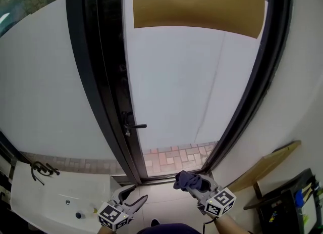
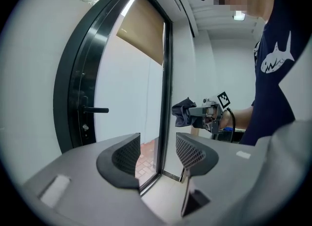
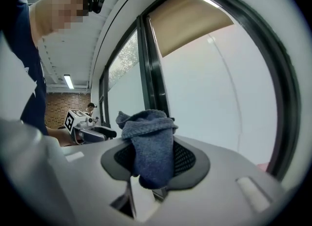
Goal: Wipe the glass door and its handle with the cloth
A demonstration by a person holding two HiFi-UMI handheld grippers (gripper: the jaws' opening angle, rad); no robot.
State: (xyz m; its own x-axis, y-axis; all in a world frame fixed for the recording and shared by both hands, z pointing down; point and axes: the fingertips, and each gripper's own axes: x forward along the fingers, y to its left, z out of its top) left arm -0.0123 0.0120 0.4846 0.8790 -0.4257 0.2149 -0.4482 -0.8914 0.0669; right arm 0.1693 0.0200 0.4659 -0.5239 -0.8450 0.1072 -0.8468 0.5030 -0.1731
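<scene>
The glass door (image 1: 186, 86) stands in a dark frame (image 1: 98, 76), with its black lever handle (image 1: 135, 126) on the left stile. A dark blue cloth (image 1: 185, 179) is bunched in my right gripper (image 1: 195, 183), which is shut on it low in front of the door's bottom right corner. In the right gripper view the cloth (image 3: 151, 147) fills the gap between the jaws. My left gripper (image 1: 135, 195) is open and empty, low and short of the frame. In the left gripper view the handle (image 2: 95, 110) lies ahead at left and the cloth (image 2: 184, 112) at right.
A brown blind (image 1: 197, 0) covers the top of the glass. A white basin (image 1: 55, 197) with a black tap (image 1: 39, 169) sits at lower left. A wooden board (image 1: 267, 163) and a black crate (image 1: 285, 205) stand at the right wall. Brick paving (image 1: 174, 155) shows outside.
</scene>
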